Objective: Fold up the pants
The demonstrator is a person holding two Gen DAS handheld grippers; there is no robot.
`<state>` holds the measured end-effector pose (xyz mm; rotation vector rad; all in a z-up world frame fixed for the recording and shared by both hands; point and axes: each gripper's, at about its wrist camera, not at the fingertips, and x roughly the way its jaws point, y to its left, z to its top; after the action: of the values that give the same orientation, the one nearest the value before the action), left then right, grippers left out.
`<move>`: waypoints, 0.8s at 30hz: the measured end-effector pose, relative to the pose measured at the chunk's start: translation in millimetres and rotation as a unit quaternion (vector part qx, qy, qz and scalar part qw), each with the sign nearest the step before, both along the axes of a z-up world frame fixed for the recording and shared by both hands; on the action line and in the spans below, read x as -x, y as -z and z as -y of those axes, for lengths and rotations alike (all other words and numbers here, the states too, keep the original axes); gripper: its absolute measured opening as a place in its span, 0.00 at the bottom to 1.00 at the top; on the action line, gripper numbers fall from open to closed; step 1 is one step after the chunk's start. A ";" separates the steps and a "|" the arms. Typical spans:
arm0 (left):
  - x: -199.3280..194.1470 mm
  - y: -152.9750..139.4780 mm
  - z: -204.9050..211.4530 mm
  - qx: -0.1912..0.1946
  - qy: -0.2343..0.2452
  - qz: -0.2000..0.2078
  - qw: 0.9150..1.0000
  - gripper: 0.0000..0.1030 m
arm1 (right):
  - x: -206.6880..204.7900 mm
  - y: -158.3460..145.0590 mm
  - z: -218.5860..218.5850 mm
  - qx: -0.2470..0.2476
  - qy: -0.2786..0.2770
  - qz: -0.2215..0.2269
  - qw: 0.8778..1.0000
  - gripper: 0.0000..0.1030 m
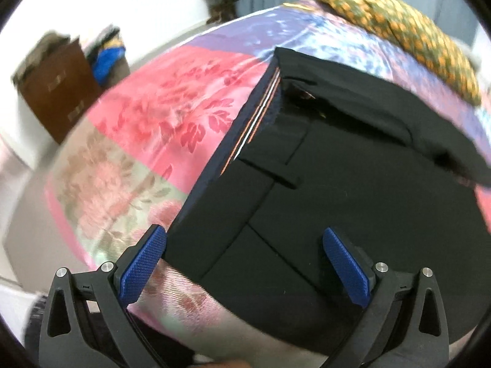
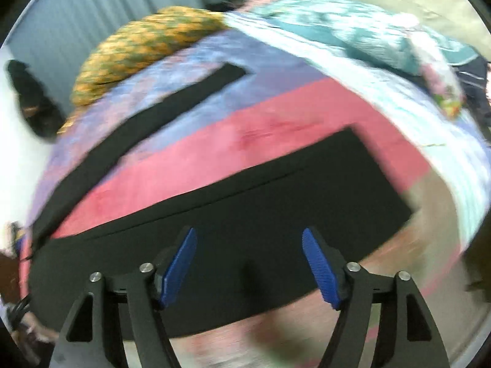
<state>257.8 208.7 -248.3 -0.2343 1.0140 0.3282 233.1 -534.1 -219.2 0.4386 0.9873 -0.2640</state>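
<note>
Black pants [image 1: 337,168] lie flat on a patchwork bedspread [image 1: 147,116]. In the left wrist view the waistband [image 1: 254,116] with its striped lining runs up the middle, and the fly is partly open. My left gripper [image 1: 244,239] is open and empty, hovering over the waist corner. In the right wrist view the near leg [image 2: 260,196] stretches across the frame and the far leg [image 2: 147,116] angles away. My right gripper [image 2: 248,239] is open and empty above the near leg.
An orange-green patterned cloth [image 1: 408,33] lies bunched at the bed's far edge, also in the right wrist view [image 2: 144,43]. A brown cabinet [image 1: 58,89] stands left of the bed. Teal and white bedding [image 2: 368,36] is piled at the far right.
</note>
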 end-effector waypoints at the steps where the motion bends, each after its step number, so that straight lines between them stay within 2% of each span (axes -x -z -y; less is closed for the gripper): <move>1: -1.3 1.3 -1.8 0.008 -0.002 0.005 1.000 0.99 | 1.8 -0.6 -18.5 -0.012 -0.010 0.012 1.000 0.70; 6: -14.9 9.0 -7.7 0.022 -0.005 0.013 1.000 0.99 | 7.0 9.7 -103.3 -0.055 -0.050 0.037 0.997 0.70; 8: -16.0 14.9 -12.0 0.046 -0.011 0.012 0.999 0.99 | 7.4 12.3 -126.2 -0.060 -0.070 0.033 0.995 0.70; 13: -8.8 10.3 -19.0 0.087 -0.023 0.033 0.995 0.99 | 9.8 8.4 -150.8 -0.026 -0.114 0.027 0.993 0.71; 15: -6.2 10.6 -20.2 0.094 -0.021 0.032 0.995 0.99 | 5.8 11.4 -156.5 -0.011 -0.125 0.019 0.992 0.76; 19: -4.4 8.7 -7.8 0.009 -0.019 -0.014 1.000 0.99 | 5.6 29.8 -154.7 -0.011 -0.129 -0.011 0.992 0.77; 22: 9.5 -13.4 11.2 -0.027 -0.007 0.004 1.000 0.99 | 10.1 35.5 -152.8 -0.016 -0.123 -0.020 0.992 0.77; 24: 12.0 -29.6 30.1 -0.027 0.023 0.023 0.999 0.99 | 8.8 33.1 -153.7 -0.023 -0.124 -0.011 0.992 0.77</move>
<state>245.9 178.6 -218.7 -0.1687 0.9618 0.3058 224.3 -380.4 -252.3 0.3500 1.0604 -0.0226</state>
